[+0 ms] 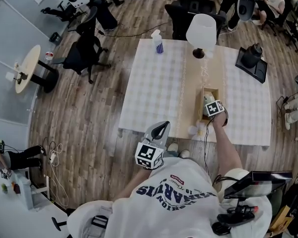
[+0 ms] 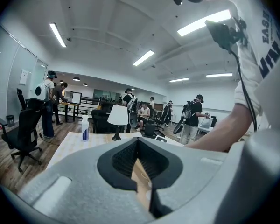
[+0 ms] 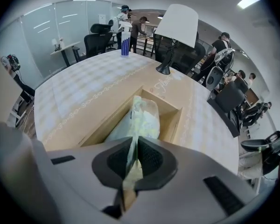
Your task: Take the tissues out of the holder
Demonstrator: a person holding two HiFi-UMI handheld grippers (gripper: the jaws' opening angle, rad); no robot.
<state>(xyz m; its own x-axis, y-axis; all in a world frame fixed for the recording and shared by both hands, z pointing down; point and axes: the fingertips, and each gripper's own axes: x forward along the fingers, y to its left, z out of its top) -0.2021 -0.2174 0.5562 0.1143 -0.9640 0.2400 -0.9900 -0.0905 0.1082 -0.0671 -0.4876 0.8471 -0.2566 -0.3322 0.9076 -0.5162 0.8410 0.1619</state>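
The right gripper (image 3: 135,148) has its two fingers pinching the top edge of the tissues (image 3: 142,113), a single pale green-and-white pack in glossy wrap; the pack stands inside the one wooden holder (image 3: 175,120), an open-topped box, and fills most of its hollow; in the head view the holder (image 1: 210,90) sits right of centre, on a tan runner (image 1: 191,95) that crosses the tabletop (image 1: 156,88) from top to bottom of the frame; the rest of the tabletop wears a white checked cloth; the gripper's marker cube covers the lower end of the holder there. The left gripper (image 2: 139,148) has its two fingers pressed together with nothing between them; it hangs clear of the tabletop's lower edge, at lower centre of the head view (image 1: 160,129), well apart from the holder. Farther out, three other things stand on the tabletop: one white-shaded lamp (image 1: 201,31) at the upper end of the runner, one spray bottle (image 1: 158,41) with blue stripes at the upper left corner, and one black object (image 1: 252,58) on a dark tray at the upper right.
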